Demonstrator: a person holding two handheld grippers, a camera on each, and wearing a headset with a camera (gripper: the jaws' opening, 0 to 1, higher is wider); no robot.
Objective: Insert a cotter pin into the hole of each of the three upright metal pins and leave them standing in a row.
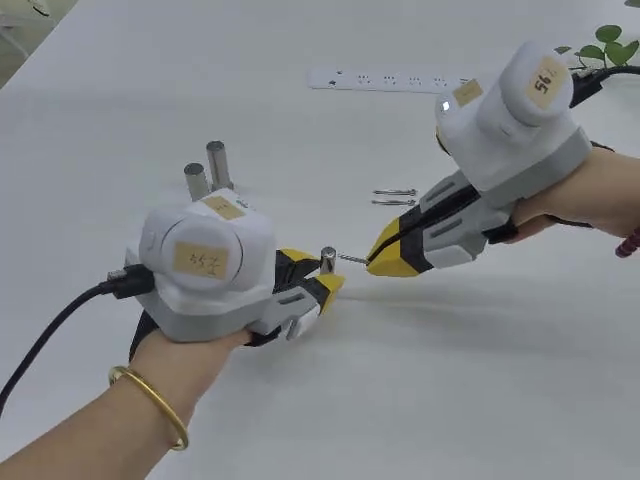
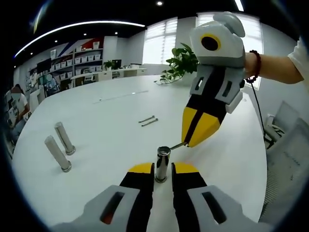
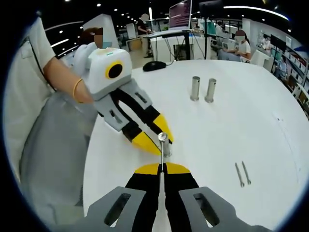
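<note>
My left gripper [image 1: 322, 280] is shut on a short upright metal pin [image 1: 327, 261] standing on the white table; in its own view the pin [image 2: 162, 163] rises between the yellow jaw tips. From the right, my right gripper [image 1: 373, 264] is shut on a thin cotter pin [image 1: 352, 259] whose free end reaches the top of that metal pin. In the right gripper view the cotter pin [image 3: 161, 157] runs forward from the shut jaws to the metal pin [image 3: 164, 144]. Two more metal pins [image 1: 195, 181] [image 1: 218, 163] stand side by side behind the left gripper.
Two spare cotter pins [image 1: 394, 197] lie on the table [image 1: 300, 420] beyond the right gripper. A white power strip [image 1: 390, 79] lies at the far edge, with a green plant [image 1: 606, 44] at the far right. Desks and people show in the background.
</note>
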